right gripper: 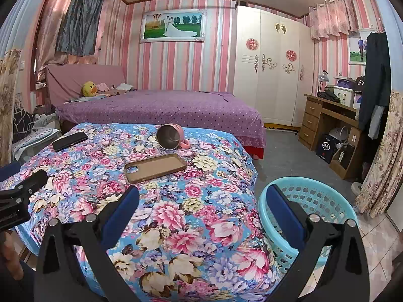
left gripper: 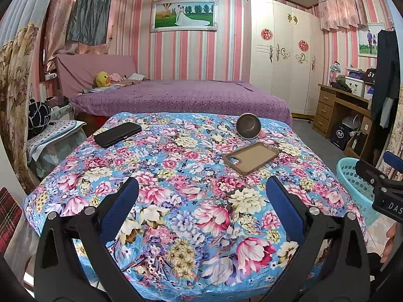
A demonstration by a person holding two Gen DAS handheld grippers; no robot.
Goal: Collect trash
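Note:
On the floral-covered table (left gripper: 176, 201) lie a black phone (left gripper: 117, 134), a brown phone case (left gripper: 252, 157) with its hollow side up, and a pink cup (left gripper: 248, 126) tipped on its side, its steel mouth toward me. The same phone (right gripper: 69, 141), brown case (right gripper: 155, 167) and cup (right gripper: 170, 136) show in the right wrist view. A turquoise basket (right gripper: 314, 201) stands on the floor at the table's right edge. My left gripper (left gripper: 202, 188) hovers open over the near table, holding nothing. My right gripper (right gripper: 202, 197) is open and holds nothing, its right finger over the basket rim.
A purple bed (left gripper: 181, 95) with a yellow plush duck (left gripper: 102, 79) lies beyond the table. A white wardrobe (left gripper: 284, 58) and a wooden desk (left gripper: 335, 108) stand at right. A cluttered stand (left gripper: 50, 136) sits left of the table. Grey floor (right gripper: 284, 151) runs between bed and desk.

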